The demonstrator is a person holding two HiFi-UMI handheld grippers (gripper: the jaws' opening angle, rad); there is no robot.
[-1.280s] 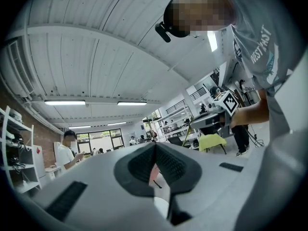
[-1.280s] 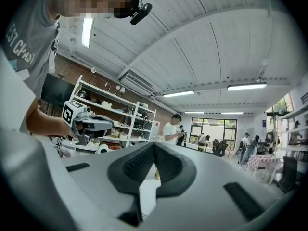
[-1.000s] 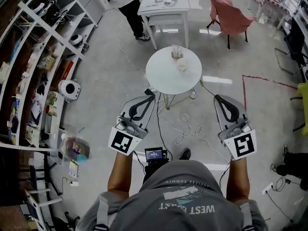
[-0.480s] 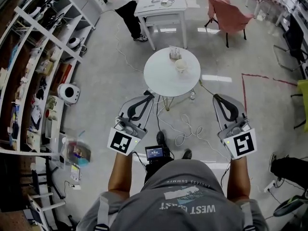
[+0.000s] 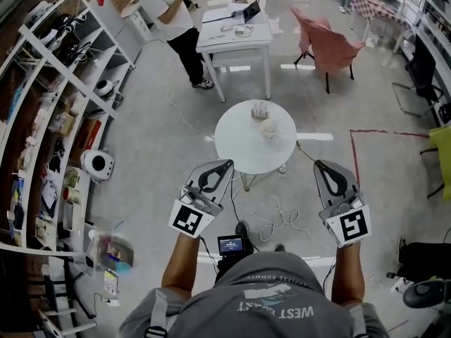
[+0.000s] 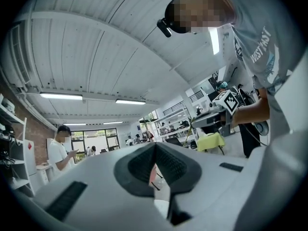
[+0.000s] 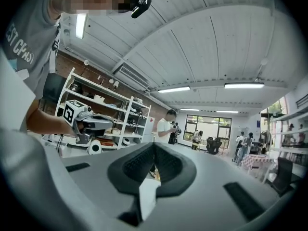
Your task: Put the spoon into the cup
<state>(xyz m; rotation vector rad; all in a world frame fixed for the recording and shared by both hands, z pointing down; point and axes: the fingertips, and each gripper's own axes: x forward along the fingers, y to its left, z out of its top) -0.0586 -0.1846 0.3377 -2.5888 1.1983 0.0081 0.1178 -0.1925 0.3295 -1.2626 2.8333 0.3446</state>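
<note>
A round white table [image 5: 243, 150] stands ahead of me on the grey floor. On it sit a pale cup [image 5: 269, 127] and, just behind it, a small holder [image 5: 260, 110] with utensils; I cannot pick out the spoon at this distance. My left gripper [image 5: 225, 165] is held short of the table's near left edge, jaws together and empty. My right gripper [image 5: 319, 166] hangs off the table's right side, also shut and empty. In each gripper view the dark pads [image 6: 154, 148] [image 7: 154, 148] meet at the tip, with only the room beyond.
Cables [image 5: 276, 220] trail on the floor between me and the table. Open shelving [image 5: 56, 118] runs along the left. A person [image 5: 169, 13] stands by a white desk [image 5: 236, 37] behind the table, and a pink chair [image 5: 328, 41] sits at the back right.
I have come closer to the round table, which now sits lower and nearer in the head view. Both grippers travelled forward with me and stayed shut.
</note>
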